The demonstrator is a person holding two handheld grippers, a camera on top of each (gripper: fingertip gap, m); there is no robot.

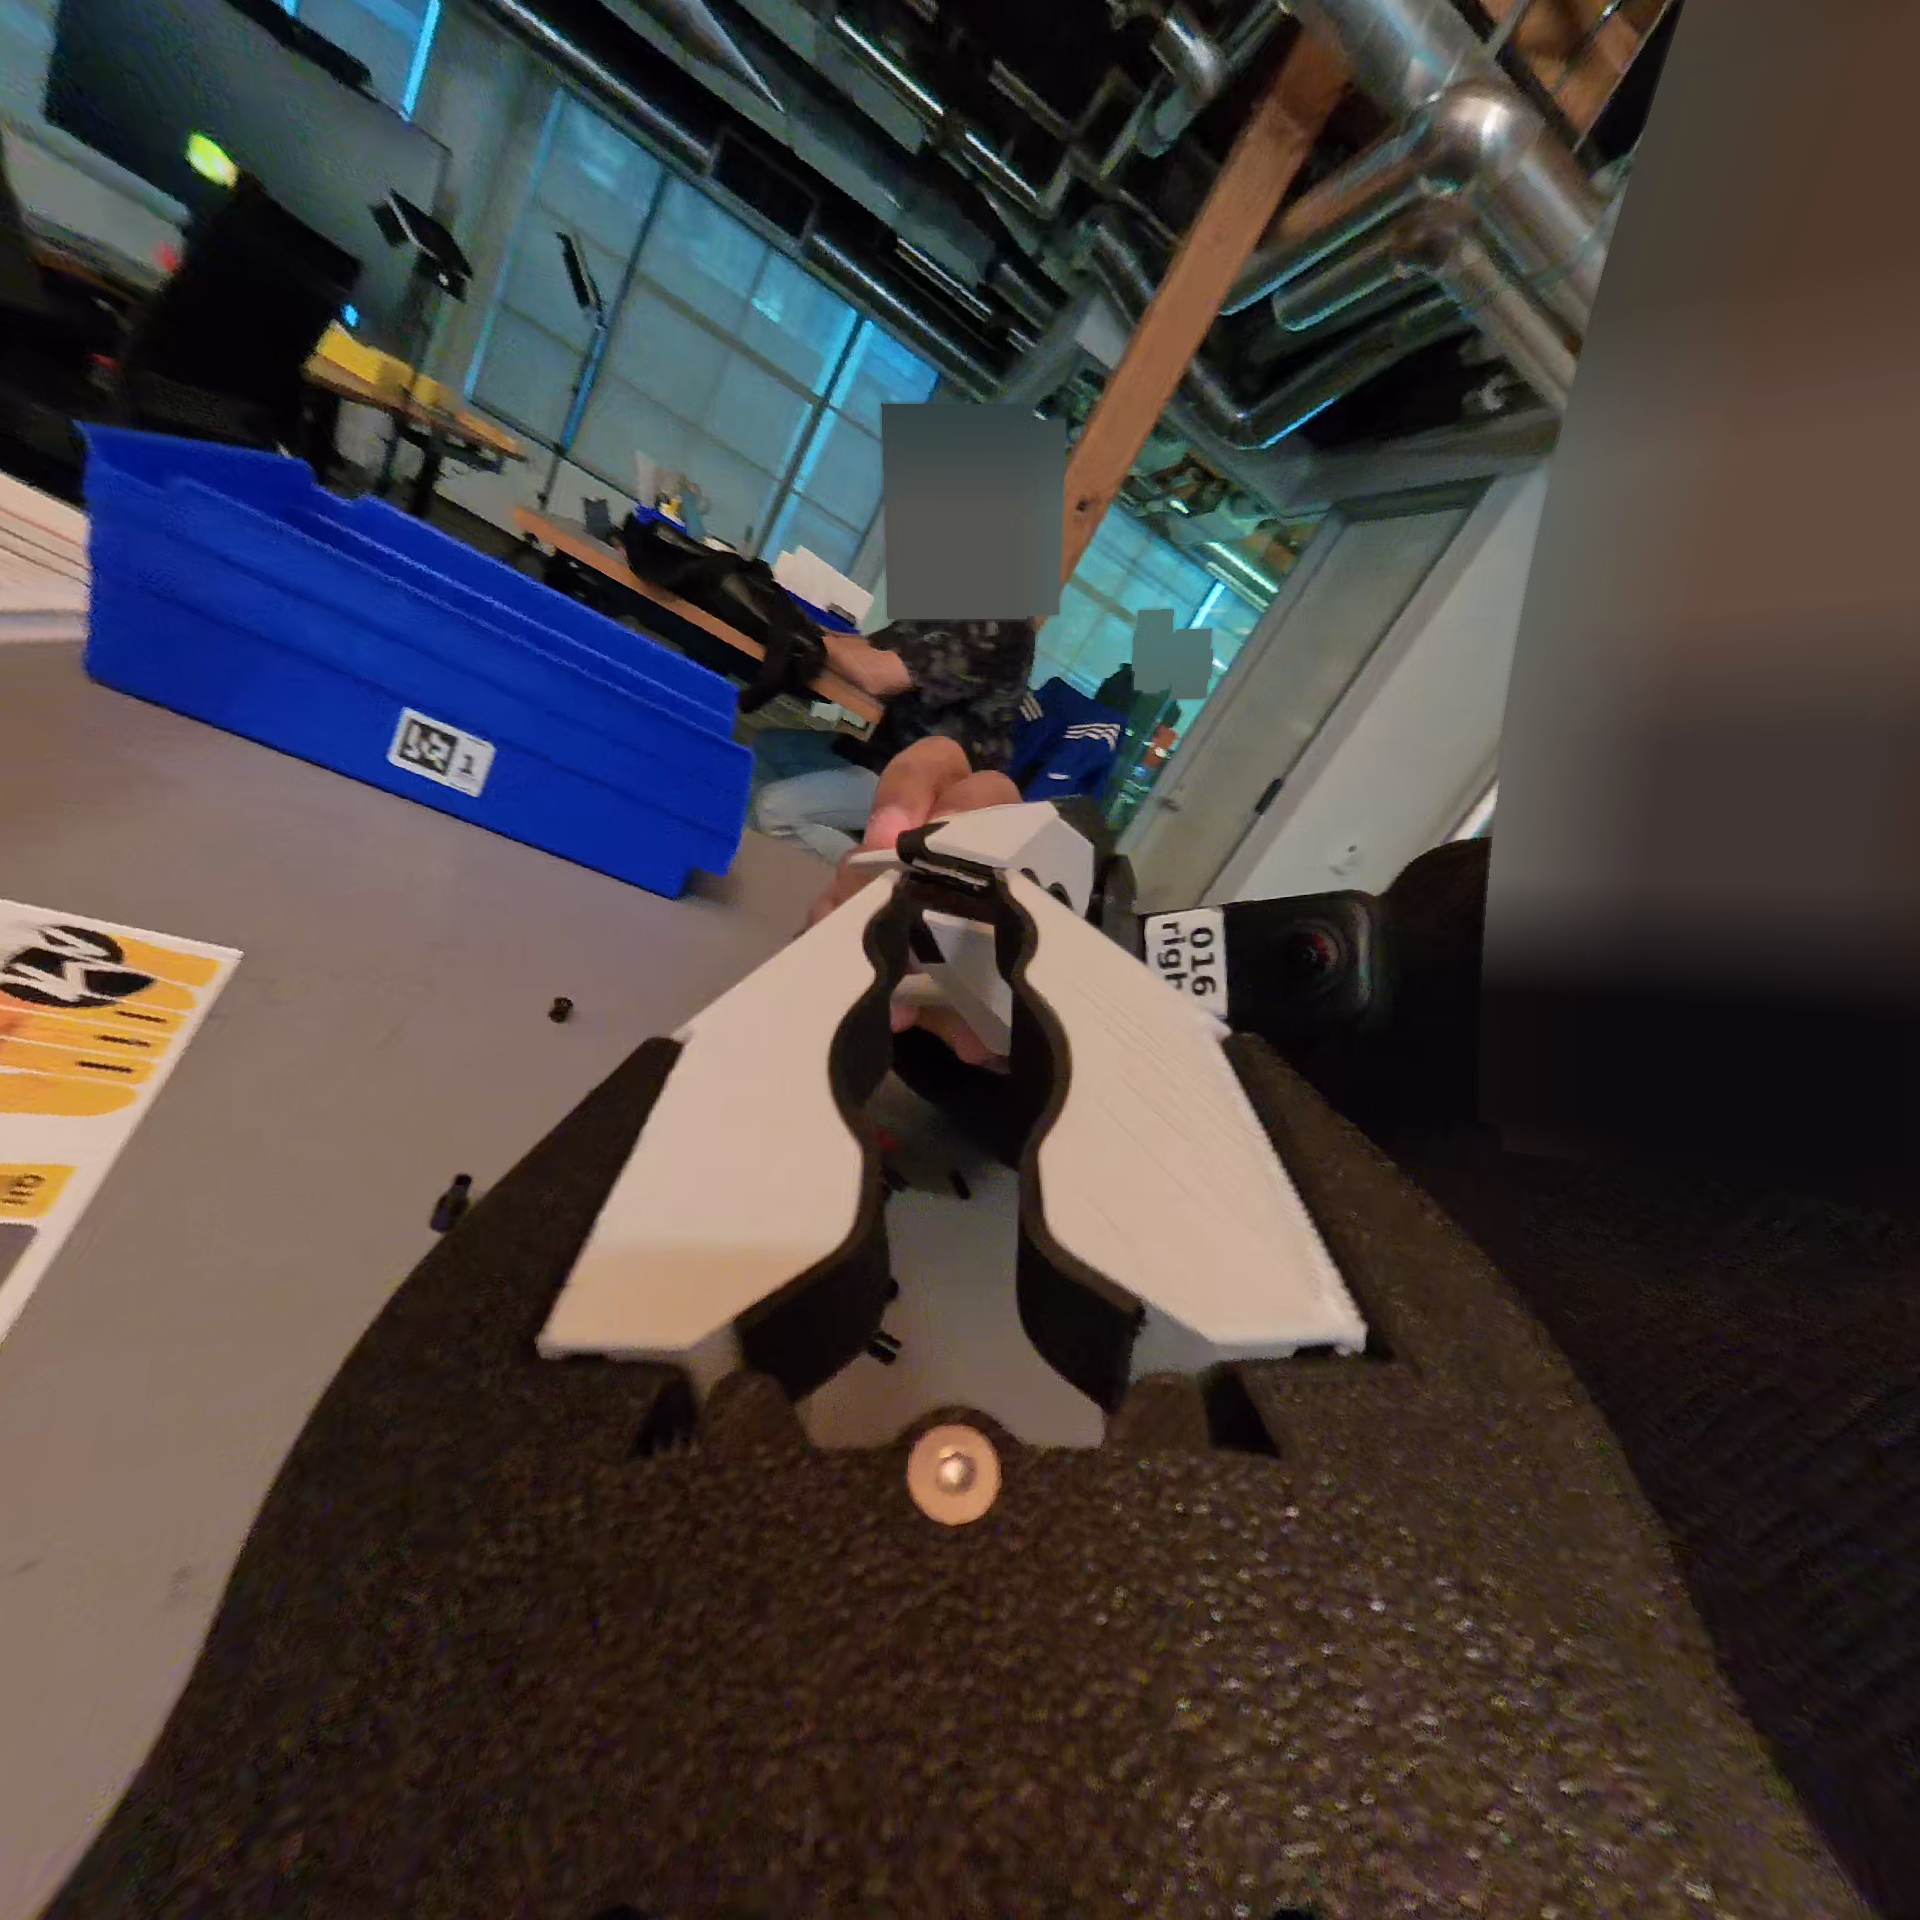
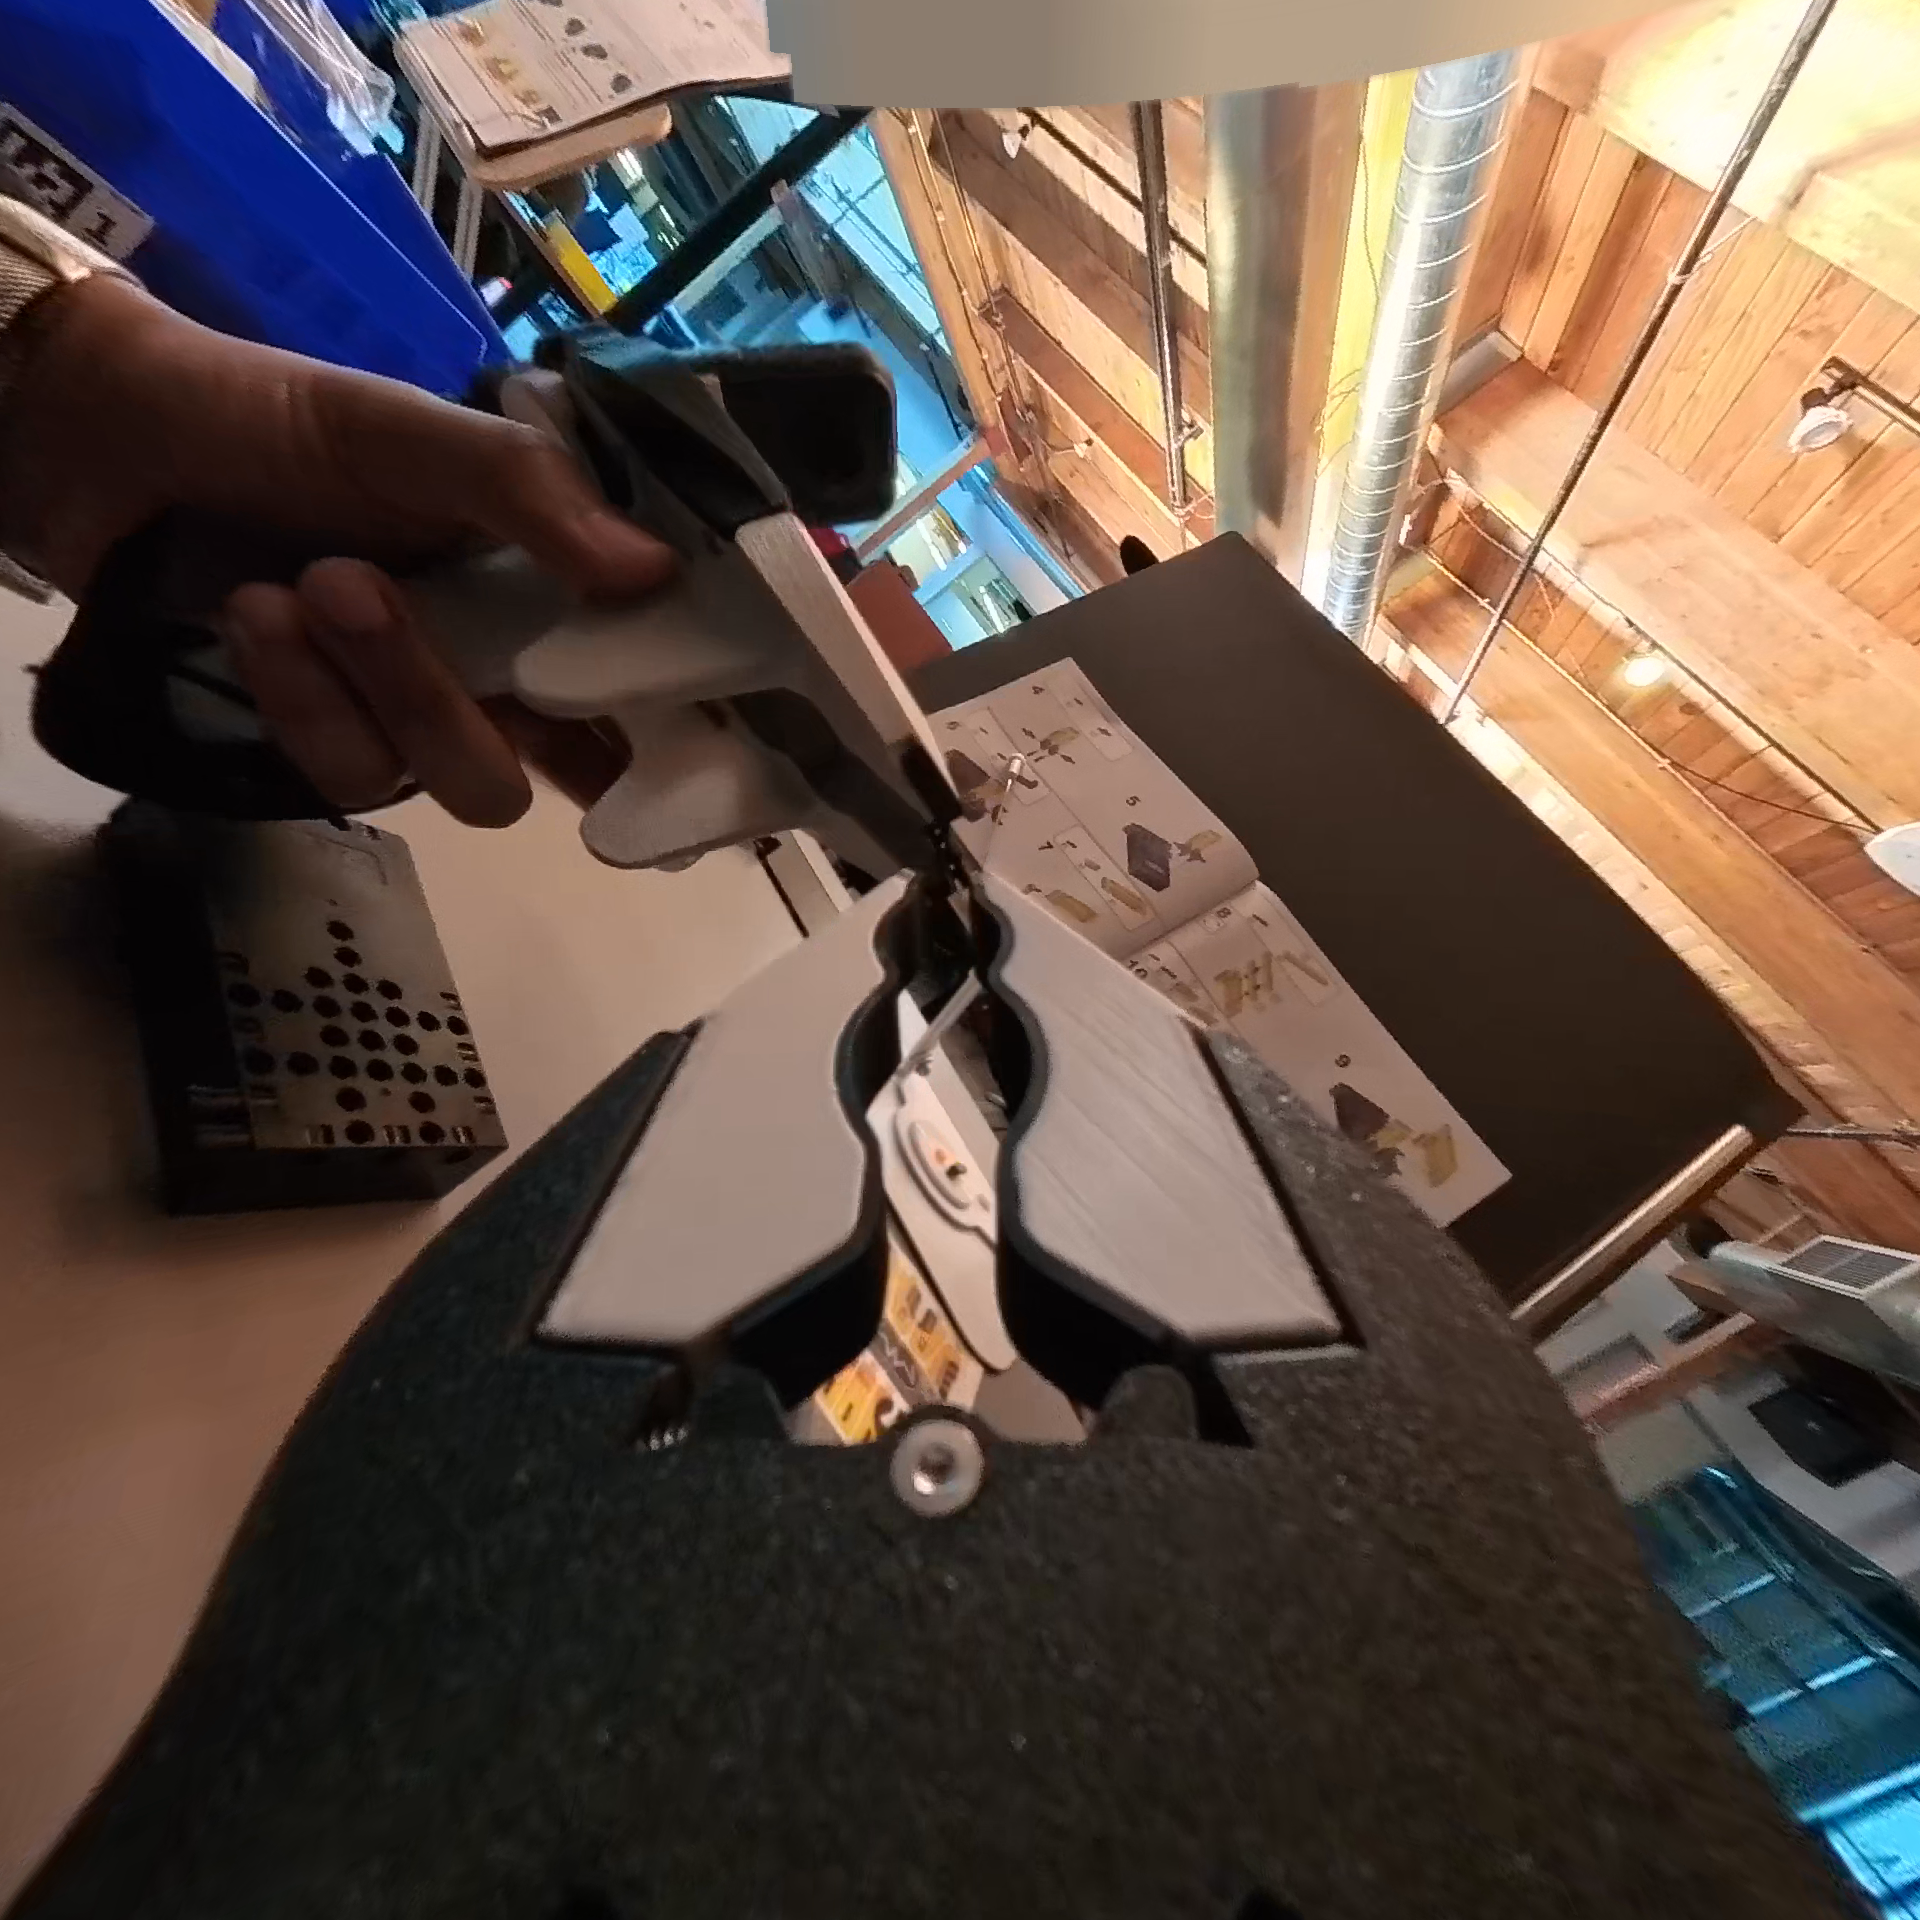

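Observation:
My left gripper (image 1: 940, 883) is shut, its white fingertips pinching a small black part (image 1: 938, 868) above the grey table. My right gripper (image 2: 940, 899) is shut on a thin L-shaped metal hex key (image 2: 943, 1023), whose bent end hangs back between the fingers. The two grippers meet tip to tip. In the right wrist view the left gripper (image 2: 930, 816) comes in from the upper left, held by a hand (image 2: 343, 582). In the left wrist view the right gripper (image 1: 1013, 847) and its camera (image 1: 1314, 951) sit just beyond my tips.
A blue bin (image 1: 416, 644) stands at the back of the table. A black perforated metal block (image 2: 322, 1039) sits at left. An instruction sheet (image 2: 1174, 925) lies on a dark board. Small black screws (image 1: 561, 1008) and a printed sheet (image 1: 94, 1039) lie at left. People sit behind. The tips of both grippers are at nearly the same place.

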